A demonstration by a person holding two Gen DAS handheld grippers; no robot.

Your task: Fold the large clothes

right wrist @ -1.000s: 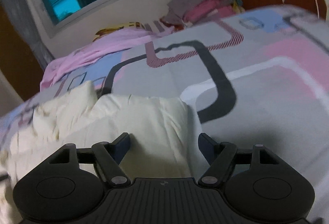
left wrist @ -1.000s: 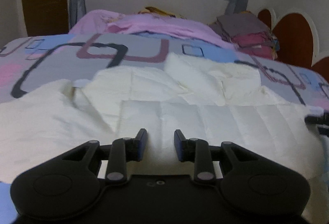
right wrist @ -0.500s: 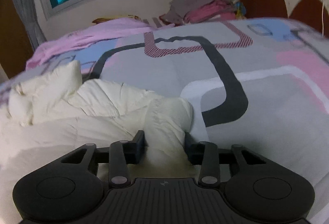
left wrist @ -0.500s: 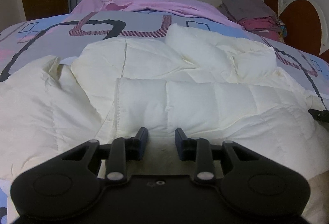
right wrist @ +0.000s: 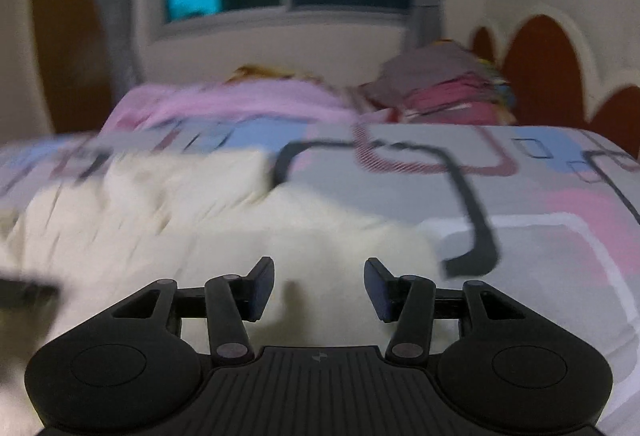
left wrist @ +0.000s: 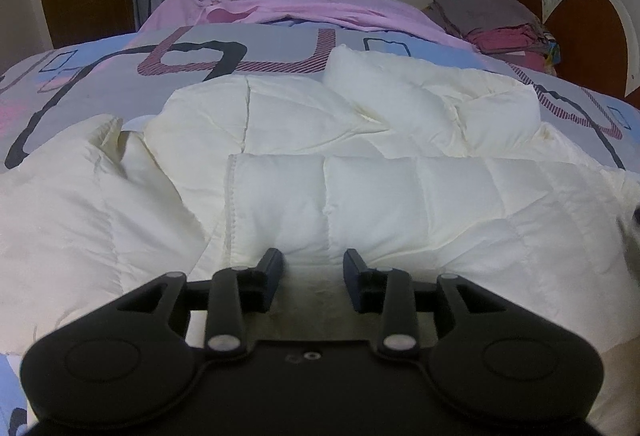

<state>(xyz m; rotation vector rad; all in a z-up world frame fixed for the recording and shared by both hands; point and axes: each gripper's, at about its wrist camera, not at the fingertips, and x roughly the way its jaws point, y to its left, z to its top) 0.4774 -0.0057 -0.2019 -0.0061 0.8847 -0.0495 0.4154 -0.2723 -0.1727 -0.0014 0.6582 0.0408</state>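
A cream quilted jacket (left wrist: 360,195) lies spread on the bed, with a folded panel across its near part. My left gripper (left wrist: 314,256) rests low at that fold's near edge. Its jaws are opening, shadowed fabric lies between them, and the pads do not visibly press it. In the blurred right wrist view the jacket (right wrist: 200,228) fills the left and middle. My right gripper (right wrist: 320,266) has puffy cream fabric spanning the gap between its pads at the jacket's right end. Its jaws are opening slightly.
A patterned grey, pink and blue bedspread (left wrist: 120,75) covers the bed (right wrist: 540,236). At the far side lie a pink blanket (left wrist: 300,3) and a stack of folded clothes (left wrist: 492,23). A brown scalloped headboard (left wrist: 580,35) stands at the right, and a window is behind.
The left gripper sank toward the jacket, then held still while its jaws widened a little. The right jaws narrowed onto the jacket's end, then the hand rolled level and swept sideways, blurring its view.
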